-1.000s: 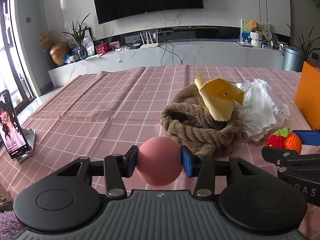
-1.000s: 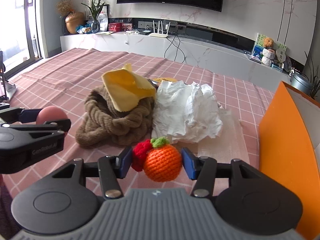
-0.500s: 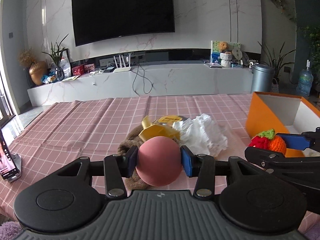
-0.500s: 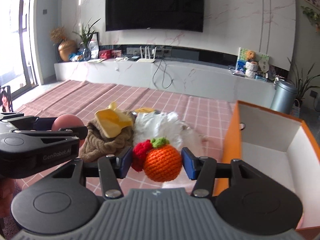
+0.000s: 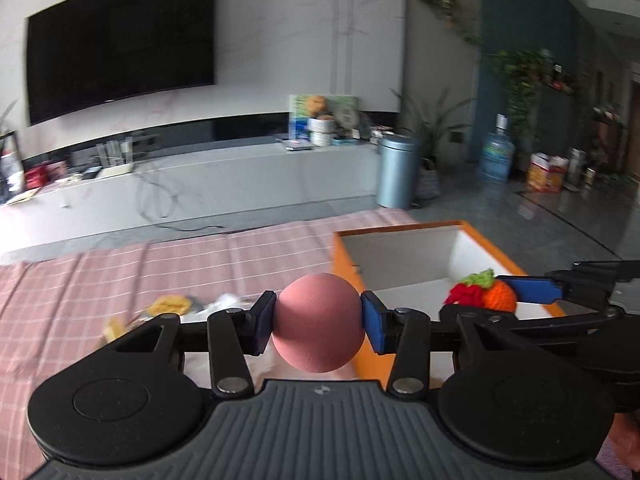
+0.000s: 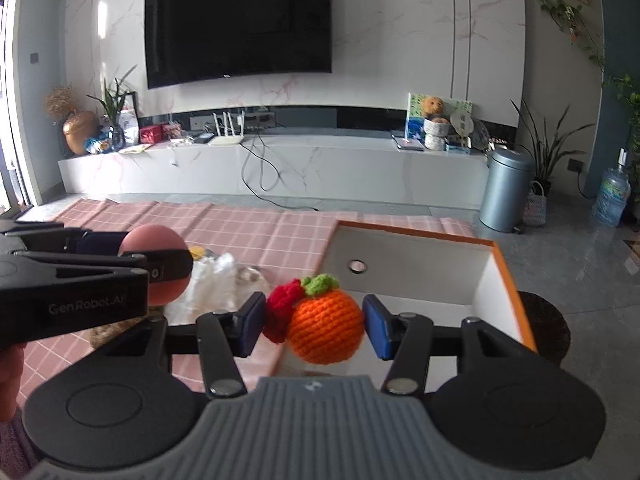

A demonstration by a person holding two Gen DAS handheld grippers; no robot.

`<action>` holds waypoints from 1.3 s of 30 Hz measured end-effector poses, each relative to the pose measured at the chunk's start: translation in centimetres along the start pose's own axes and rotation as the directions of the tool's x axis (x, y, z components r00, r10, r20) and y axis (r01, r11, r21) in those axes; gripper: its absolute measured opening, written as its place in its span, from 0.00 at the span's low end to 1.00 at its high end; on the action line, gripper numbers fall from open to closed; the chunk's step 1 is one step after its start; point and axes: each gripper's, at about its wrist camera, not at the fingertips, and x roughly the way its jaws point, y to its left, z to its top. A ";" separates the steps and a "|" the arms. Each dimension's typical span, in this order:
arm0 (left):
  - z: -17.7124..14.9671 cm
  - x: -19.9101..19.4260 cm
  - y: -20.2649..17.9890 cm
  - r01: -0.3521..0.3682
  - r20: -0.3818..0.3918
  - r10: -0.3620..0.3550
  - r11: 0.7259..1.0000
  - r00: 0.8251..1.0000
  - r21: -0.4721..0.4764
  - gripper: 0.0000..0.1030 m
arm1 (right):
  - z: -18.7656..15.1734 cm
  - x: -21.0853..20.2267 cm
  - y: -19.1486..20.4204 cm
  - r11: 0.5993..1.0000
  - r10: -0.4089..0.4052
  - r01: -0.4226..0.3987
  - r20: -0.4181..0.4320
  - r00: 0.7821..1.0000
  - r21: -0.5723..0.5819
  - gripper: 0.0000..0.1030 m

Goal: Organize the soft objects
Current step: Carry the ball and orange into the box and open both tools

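Two jaws pinching, left gripper [image 5: 318, 322] pink ball [image 5: 318, 322], right gripper [image 6: 314, 326] crocheted orange [image 6: 326, 326], box hole [image 6: 357, 266] right-view only

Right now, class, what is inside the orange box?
The orange box shows bare white walls, one with a round hole, and some white floor. Nothing is seen lying in it, but the crocheted orange in the right gripper covers the near floor and near corner.

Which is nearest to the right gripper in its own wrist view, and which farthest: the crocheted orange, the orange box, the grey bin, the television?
1. Crocheted orange: held between the right gripper's pads.
2. Orange box: just ahead, open.
3. Grey bin: on the floor, right.
4. Television: on the far wall.
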 end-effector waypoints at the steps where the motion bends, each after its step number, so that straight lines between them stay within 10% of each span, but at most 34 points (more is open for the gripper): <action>1: 0.3 0.7 -0.7 0.027 -0.011 -0.027 0.999 1.000 0.025 0.50 | 0.1 0.2 -1.0 1.000 -0.007 0.007 -0.019 1.000 -0.004 0.51; 8: 1.7 5.9 -4.7 0.212 -0.149 -0.180 0.948 0.972 0.237 0.50 | 0.4 3.3 -5.3 0.993 -0.012 -0.008 -0.166 0.986 -0.121 0.51; 23: -0.5 12.8 -7.7 0.450 -0.419 -0.225 0.681 0.879 0.577 0.51 | -0.3 11.0 -8.6 0.977 0.087 -0.154 -0.391 0.916 -0.144 0.51; 39: -3.6 15.0 -8.8 0.483 -0.499 -0.149 0.588 0.853 0.649 0.52 | -1.5 14.0 -7.9 0.940 0.164 -0.299 -0.551 0.818 -0.164 0.56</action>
